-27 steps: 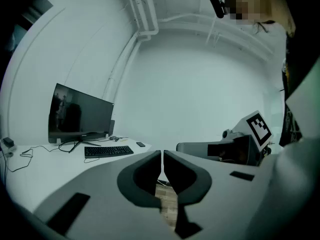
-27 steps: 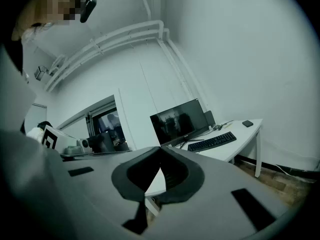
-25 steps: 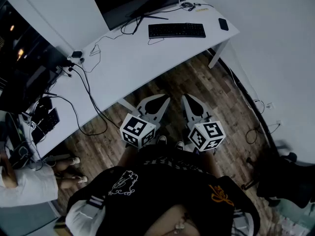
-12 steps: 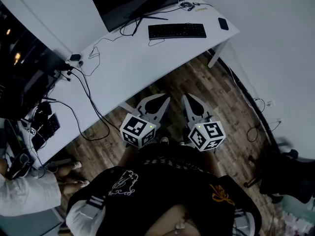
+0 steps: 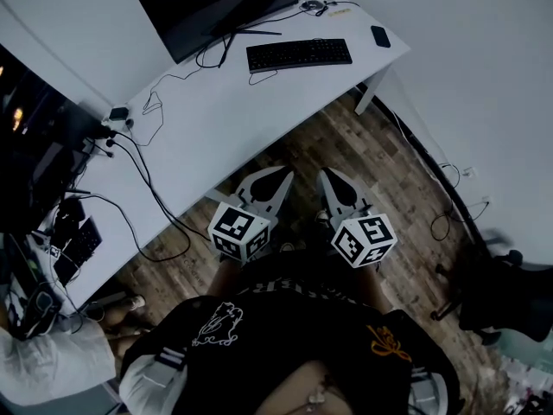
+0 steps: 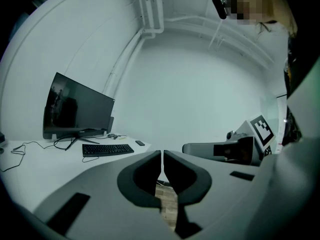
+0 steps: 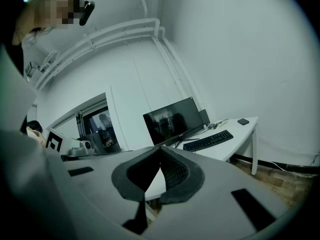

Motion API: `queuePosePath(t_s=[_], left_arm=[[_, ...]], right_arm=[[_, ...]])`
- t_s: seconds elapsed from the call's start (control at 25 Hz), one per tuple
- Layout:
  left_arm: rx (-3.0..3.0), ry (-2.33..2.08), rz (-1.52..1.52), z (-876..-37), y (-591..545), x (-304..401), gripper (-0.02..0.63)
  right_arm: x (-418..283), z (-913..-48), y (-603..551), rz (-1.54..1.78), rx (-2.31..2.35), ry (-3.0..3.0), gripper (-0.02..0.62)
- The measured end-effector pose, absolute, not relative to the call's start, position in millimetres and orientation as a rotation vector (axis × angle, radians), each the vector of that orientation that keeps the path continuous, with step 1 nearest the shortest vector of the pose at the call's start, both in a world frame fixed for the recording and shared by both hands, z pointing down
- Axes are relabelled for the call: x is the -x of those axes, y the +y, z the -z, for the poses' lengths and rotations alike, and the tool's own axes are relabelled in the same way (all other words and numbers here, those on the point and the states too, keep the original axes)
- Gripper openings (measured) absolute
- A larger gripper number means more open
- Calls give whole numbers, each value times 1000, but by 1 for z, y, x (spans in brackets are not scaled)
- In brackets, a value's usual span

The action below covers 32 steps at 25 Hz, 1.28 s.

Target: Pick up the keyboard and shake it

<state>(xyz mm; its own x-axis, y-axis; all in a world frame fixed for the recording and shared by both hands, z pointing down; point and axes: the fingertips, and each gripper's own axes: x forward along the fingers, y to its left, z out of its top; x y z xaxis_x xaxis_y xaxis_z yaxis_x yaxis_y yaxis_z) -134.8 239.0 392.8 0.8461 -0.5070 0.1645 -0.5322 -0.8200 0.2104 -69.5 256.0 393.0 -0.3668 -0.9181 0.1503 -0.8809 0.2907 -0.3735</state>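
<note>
A black keyboard (image 5: 299, 54) lies flat on the white desk (image 5: 207, 128), in front of a dark monitor (image 5: 220, 7). It also shows far off in the left gripper view as the keyboard (image 6: 107, 149), and in the right gripper view as the keyboard (image 7: 208, 140). My left gripper (image 5: 281, 174) and right gripper (image 5: 329, 175) are held low and close to the person's body, over the wooden floor, well short of the desk. Both are shut with nothing between the jaws.
A small black device (image 5: 380, 36) sits at the desk's right end. Cables (image 5: 143, 154) trail across the desk's left part toward a dark shelf of equipment. A white desk leg (image 5: 370, 93) stands at the right corner. A black chair (image 5: 497, 296) is at the lower right.
The head view has drifted slightly, so the desk and keyboard sit a little further left and up in the picture. Both grippers have stayed together, shut.
</note>
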Motion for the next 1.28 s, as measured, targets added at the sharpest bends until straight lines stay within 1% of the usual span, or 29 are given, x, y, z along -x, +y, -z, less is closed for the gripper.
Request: queuePosePath(t_s=[0.24, 0.48, 0.72, 0.96, 1.28], left_arm=[[-2747, -835, -150, -400, 207, 118, 29], [-2706, -970, -149, -406, 142, 95, 29], [-2683, -1081, -117, -390, 70, 44, 29], [-2639, -1164, -151, -396, 23, -4, 29], [-2538, -1347, -205, -401, 2, 0, 29]], right_arm=[[48, -400, 220, 643, 1680, 2469, 15], [16, -405, 150, 646, 1582, 2543, 15], [-39, -393, 78, 642, 1462, 2629, 15], [-87, -396, 26, 678, 1358, 2667, 15], [-102, -412, -13, 772, 1229, 2707, 15]])
